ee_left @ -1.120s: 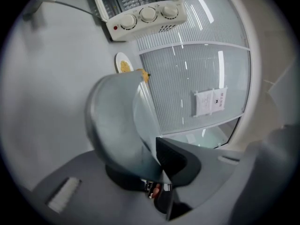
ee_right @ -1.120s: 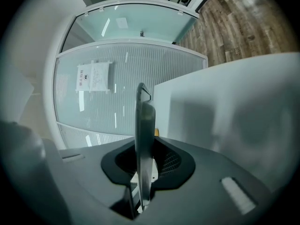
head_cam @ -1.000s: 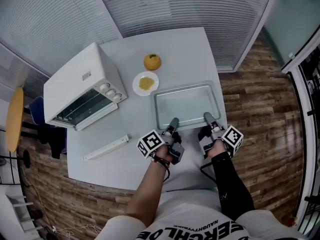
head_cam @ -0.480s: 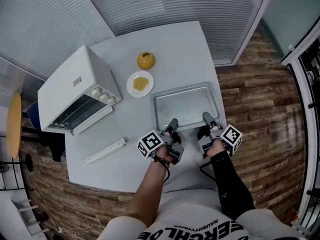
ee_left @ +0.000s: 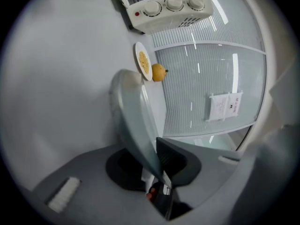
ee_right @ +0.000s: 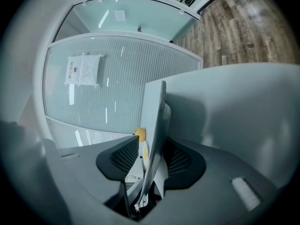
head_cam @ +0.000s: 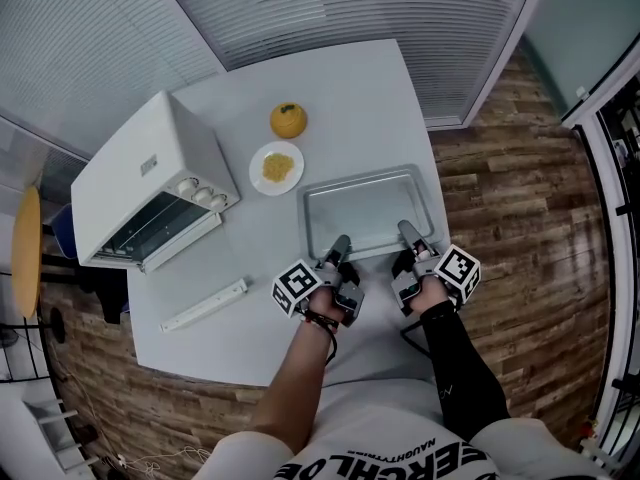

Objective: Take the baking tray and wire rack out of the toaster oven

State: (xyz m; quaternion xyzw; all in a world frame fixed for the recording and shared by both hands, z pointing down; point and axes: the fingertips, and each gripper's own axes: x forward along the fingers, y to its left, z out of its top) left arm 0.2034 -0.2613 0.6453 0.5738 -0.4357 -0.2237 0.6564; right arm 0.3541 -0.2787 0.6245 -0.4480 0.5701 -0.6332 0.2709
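The grey baking tray (head_cam: 365,213) lies flat on the white table, right of centre. My left gripper (head_cam: 340,246) is at its near rim; the rim (ee_left: 133,121) runs between both pads, which still press on it while the jaws begin opening. My right gripper (head_cam: 405,231) is at the same rim further right. Its jaws are opening, and a gap shows between one pad and the tray edge (ee_right: 153,125). The white toaster oven (head_cam: 140,193) stands at the table's left, with the wire rack's bars (head_cam: 150,230) dimly visible behind its glass door.
A small plate of yellow food (head_cam: 276,167) and an orange (head_cam: 287,120) sit behind the tray, between it and the oven. A long white strip (head_cam: 205,305) lies near the table's front left. The table edge (head_cam: 440,218) runs close along the tray's right side.
Both grippers and the tray's near rim have sunk slightly onto the table. The head view has drifted, so the oven sits a little further left in the picture.
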